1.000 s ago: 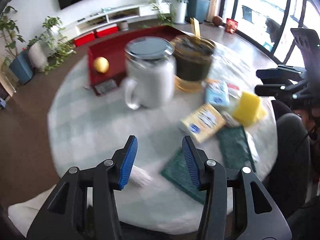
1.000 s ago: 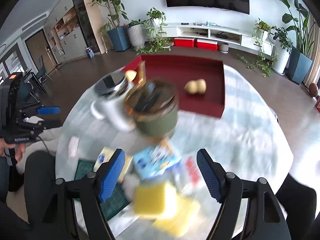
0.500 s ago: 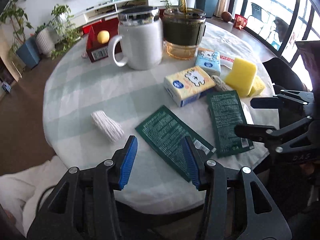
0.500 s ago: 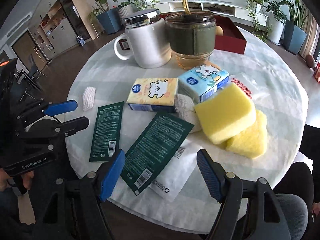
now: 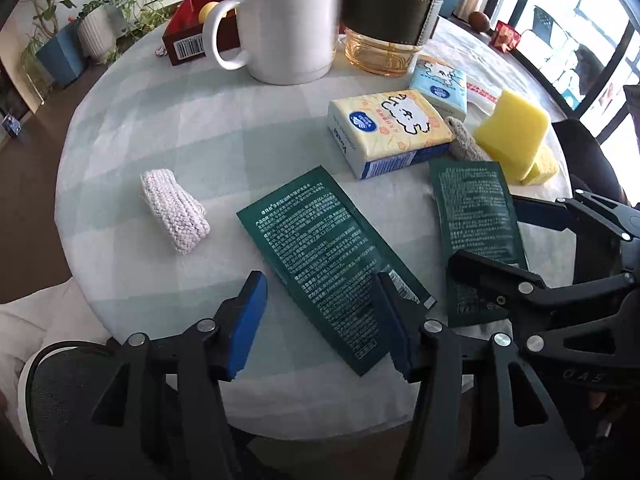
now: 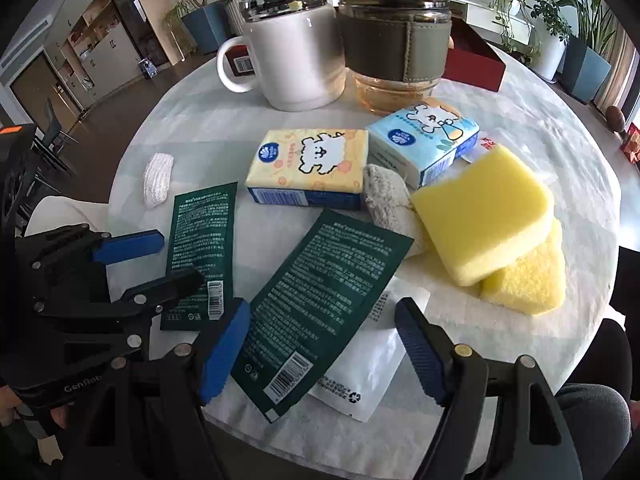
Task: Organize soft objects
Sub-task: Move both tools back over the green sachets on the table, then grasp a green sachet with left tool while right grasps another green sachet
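On the round table lie two dark green sachets [image 5: 332, 256] [image 6: 320, 300], a white knitted roll [image 5: 174, 210], a yellow tissue pack [image 5: 390, 132], a blue tissue pack [image 6: 424, 140], a grey cloth [image 6: 386, 196] and two stacked yellow sponges [image 6: 484, 216]. My left gripper [image 5: 320, 308] is open, low over the near end of the left sachet. My right gripper [image 6: 320, 340] is open over the near end of the other sachet [image 5: 472, 216]. Each gripper shows in the other's view: the right one [image 5: 516, 236] and the left one [image 6: 156, 258].
A white lidded mug [image 5: 288, 24] and a glass cup with an olive sleeve [image 6: 396, 52] stand at the back. A red box [image 5: 192, 36] lies behind them. A white packet [image 6: 360, 372] lies under the right sachet. The table edge [image 5: 280, 432] is close below the grippers.
Both grippers have dropped from high above the table and come in low over the near edge, over the green sachets. Both stayed open.
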Tool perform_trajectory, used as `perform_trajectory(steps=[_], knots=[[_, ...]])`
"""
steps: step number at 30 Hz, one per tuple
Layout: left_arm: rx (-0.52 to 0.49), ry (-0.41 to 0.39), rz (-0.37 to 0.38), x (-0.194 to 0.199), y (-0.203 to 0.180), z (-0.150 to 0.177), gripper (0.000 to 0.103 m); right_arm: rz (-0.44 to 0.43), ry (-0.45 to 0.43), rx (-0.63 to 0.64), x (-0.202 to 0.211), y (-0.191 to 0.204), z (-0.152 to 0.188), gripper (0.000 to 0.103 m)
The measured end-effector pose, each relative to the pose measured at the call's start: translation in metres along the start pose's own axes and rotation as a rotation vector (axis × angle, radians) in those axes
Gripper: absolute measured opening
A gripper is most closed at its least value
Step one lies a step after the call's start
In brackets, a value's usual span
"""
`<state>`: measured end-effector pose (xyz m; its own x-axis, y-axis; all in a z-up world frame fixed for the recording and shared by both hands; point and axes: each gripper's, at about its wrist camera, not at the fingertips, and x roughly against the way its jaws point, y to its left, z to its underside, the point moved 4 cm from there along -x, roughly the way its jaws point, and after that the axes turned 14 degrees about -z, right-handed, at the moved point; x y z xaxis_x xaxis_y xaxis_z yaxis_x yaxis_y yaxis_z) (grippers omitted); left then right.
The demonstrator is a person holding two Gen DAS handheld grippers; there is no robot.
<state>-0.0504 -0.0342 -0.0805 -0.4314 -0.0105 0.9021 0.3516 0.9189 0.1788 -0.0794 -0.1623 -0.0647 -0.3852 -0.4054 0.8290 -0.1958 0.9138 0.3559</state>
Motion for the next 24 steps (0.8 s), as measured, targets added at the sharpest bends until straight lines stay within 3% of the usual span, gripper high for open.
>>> perform_trajectory(steps=[6, 10, 16, 21, 23, 24], knots=[[-0.024, 0.003, -0.027, -0.002, -0.010, -0.003, 0.067, 0.034, -0.019, 0.052, 0.002, 0.002, -0.002, 0.057], [-0.032, 0.025, -0.038, -0.004, -0.015, -0.006, 0.074, 0.017, -0.034, 0.063, 0.006, 0.000, -0.003, 0.037], [-0.013, 0.017, -0.052, -0.008, -0.018, -0.009, 0.082, -0.009, -0.049, 0.076, 0.010, 0.000, -0.003, 0.026], [-0.005, 0.005, -0.052, -0.007, -0.018, -0.007, 0.080, -0.053, -0.055, 0.082, 0.012, 0.002, -0.003, 0.016], [-0.008, 0.001, -0.046, -0.006, -0.018, -0.006, 0.075, -0.056, -0.058, 0.092, 0.012, 0.004, -0.002, 0.014], [-0.009, -0.002, -0.043, -0.004, -0.018, -0.006, 0.068, -0.059, -0.058, 0.094, 0.012, 0.005, -0.002, 0.014]])
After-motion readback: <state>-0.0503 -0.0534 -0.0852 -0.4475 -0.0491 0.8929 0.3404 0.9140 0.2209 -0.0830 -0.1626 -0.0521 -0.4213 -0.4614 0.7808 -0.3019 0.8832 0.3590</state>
